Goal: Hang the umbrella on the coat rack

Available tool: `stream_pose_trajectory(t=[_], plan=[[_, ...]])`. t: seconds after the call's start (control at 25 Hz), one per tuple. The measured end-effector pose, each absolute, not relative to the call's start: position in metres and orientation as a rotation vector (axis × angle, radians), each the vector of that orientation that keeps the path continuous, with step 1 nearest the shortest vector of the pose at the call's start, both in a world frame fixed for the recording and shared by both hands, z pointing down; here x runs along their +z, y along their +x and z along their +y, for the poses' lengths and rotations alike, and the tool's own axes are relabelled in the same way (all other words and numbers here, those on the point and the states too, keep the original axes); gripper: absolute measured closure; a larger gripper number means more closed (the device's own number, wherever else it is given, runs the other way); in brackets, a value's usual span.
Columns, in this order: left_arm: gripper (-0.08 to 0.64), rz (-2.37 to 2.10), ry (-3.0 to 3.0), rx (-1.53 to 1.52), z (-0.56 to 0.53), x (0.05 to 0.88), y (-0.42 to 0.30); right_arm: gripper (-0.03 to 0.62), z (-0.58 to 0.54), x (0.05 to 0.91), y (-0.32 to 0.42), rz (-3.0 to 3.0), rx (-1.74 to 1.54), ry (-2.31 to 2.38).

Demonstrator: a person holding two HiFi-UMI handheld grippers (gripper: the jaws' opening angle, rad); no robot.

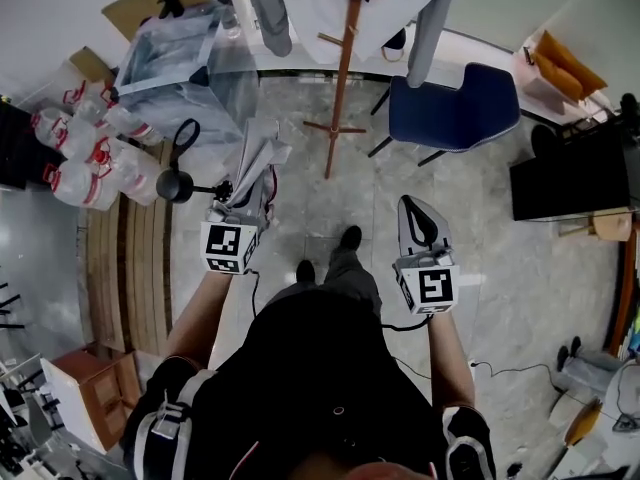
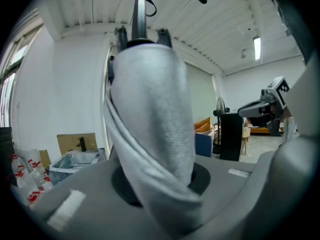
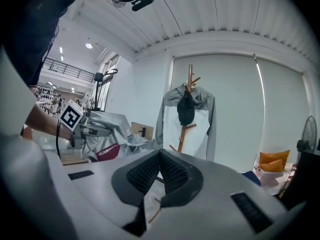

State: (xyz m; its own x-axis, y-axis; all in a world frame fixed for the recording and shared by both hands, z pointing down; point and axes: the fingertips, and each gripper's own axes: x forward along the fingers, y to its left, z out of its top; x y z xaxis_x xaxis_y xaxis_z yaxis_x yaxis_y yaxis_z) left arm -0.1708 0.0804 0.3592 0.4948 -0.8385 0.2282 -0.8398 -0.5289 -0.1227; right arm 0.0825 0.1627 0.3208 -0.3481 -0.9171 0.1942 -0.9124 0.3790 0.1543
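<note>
My left tool is clamped narrow on the umbrella, a folded bundle of grey woven cloth with a black handle. It is held short of the coat rack, off to its left. The rack is a slim wooden pole with angled pegs, and a grey-and-white jacket and a dark cap hang on it. My right tool holds nothing, its ribbed black pads meeting at the tips.

1. The coat rack loses its top at the head view's upper edge, behind a hanging jacket.
2. In the left gripper view, the umbrella cloth covers where the jaws meet, and its handle is cut off above.
</note>
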Motion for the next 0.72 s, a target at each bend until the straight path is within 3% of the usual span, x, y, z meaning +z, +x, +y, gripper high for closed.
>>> stream_pose_trajectory(t=[0.72], plan=[[0.515,-1.58,2.618,0.501,-0.136,0.443,-0.089,0.589,-0.025,0.371,0.162,-2.438,0.075,1.407]])
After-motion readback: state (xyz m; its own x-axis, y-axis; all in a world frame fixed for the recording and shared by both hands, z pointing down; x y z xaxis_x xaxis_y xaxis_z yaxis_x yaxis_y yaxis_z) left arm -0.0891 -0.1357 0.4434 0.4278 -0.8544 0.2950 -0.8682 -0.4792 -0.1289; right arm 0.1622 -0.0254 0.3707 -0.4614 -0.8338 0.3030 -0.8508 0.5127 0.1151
